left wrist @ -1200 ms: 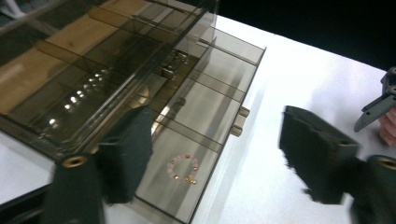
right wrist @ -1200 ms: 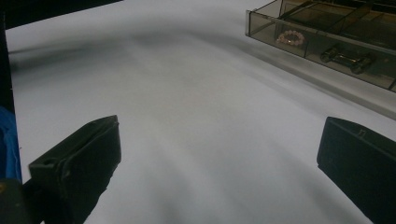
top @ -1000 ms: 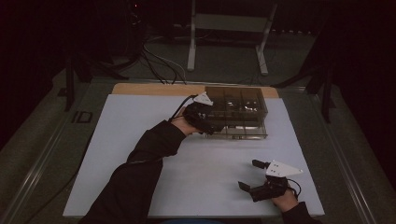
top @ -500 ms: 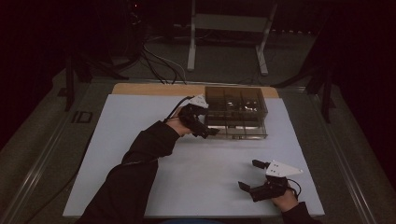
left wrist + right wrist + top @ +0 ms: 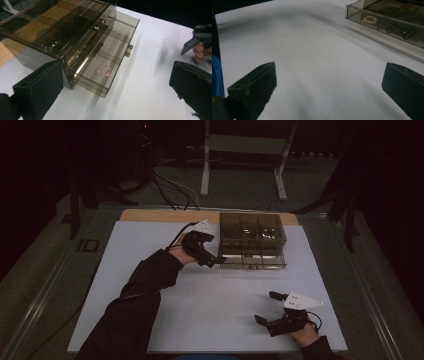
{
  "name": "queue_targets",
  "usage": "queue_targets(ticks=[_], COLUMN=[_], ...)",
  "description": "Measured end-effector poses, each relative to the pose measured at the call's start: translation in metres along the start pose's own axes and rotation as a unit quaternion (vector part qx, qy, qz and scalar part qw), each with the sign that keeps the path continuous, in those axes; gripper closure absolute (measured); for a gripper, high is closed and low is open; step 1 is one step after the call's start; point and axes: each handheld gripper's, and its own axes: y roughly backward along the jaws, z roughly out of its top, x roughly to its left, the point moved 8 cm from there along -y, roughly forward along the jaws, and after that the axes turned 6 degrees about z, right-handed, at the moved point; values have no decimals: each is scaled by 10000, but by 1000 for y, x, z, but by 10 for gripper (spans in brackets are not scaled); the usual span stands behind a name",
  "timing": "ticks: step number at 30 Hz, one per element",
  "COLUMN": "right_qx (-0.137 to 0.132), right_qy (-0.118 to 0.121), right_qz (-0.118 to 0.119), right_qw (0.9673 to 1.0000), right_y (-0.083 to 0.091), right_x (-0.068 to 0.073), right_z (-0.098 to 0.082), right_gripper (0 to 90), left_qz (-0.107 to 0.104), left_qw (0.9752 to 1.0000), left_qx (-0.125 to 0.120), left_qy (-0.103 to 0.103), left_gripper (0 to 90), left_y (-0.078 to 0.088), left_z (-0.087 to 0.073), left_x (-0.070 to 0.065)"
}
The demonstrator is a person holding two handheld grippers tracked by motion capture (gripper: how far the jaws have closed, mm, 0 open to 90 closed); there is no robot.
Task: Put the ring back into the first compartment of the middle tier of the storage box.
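A smoky clear drawer box [image 5: 252,240] stands at the far middle of the white table. Its lower drawer [image 5: 110,62] is pulled partway out, and a pink bead bracelet [image 5: 104,70] lies in the drawer's left end. The bracelet [image 5: 369,19] also lies behind the drawer front in the right gripper view. My left gripper [image 5: 212,261] hovers just off the box's near-left corner, open, with nothing between its jaws [image 5: 115,100]. My right gripper [image 5: 265,307] rests open near the table's front right edge, well apart from the box [image 5: 387,15].
The white sheet [image 5: 200,305] covers a wooden board [image 5: 150,215]. Small metal knobs [image 5: 128,50] stick out of the drawer fronts. Cables and a metal stand [image 5: 245,150] lie on the dark floor beyond the table.
My left hand has drawn back a little from the box front, toward the left and the near side. The right gripper has stayed where it was.
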Motion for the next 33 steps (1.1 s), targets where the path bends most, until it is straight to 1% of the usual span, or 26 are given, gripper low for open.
queue_targets(ticks=[1, 6, 8, 10, 12, 13, 18, 25, 27, 29, 30, 31, 33], right_qx=[0, 0, 7, 27, 25, 25, 26, 37, 41, 30, 31, 32, 43], right_qy=[0, -14, -9, -3, -3, -5, -15, -8, -1, 4, 1, 2, -2], right_qz=[0, -14, -12, -23, -23, -21, -15, -20, -25, -32, -32, -32, -29], right_qw=[10000, 10000, 10000, 10000, 10000, 10000, 10000, 10000, 10000, 10000, 10000, 10000, 10000], right_y=[0, 0, 0, 0, 0, 0, -1, -1, -1, -1, -1, -1, -1], right_x=[0, 0, 0, 0, 0, 0, -1, 0, 0, 0, 0, 0, 0], right_z=[0, 0, 0, -1, -1, -1, -1, -1, -1, 0, -1, -1, -1], right_gripper=[0, 0, 0, 0, 0, 0, 0, 0, 0, 0, 0, 0, 0], left_qz=[0, 56, 56, 113, 128, 163, 298, 454, 491, 502, 502, 565, 591], left_qw=[10000, 10000, 10000, 9999, 9999, 9998, 9993, 9985, 9982, 9979, 9979, 9976, 9971], left_qx=[0, 5, 5, -5, -1, -18, -82, -103, -102, -114, -114, -89, -121], left_qy=[0, 67, 67, 100, 107, 147, 199, 285, 343, 401, 401, 401, 464], left_gripper=[8, 8, 8, 8, 9, 8, 8, 8, 9, 8, 8, 8, 8], left_y=[0, 14, 14, 26, 29, 34, 49, 67, 72, 77, 77, 82, 86], left_z=[0, -7, -7, -14, -15, -18, -27, -46, -52, -58, -58, -64, -69], left_x=[0, 4, 4, 8, 9, 11, 16, 21, 22, 23, 23, 24, 25])
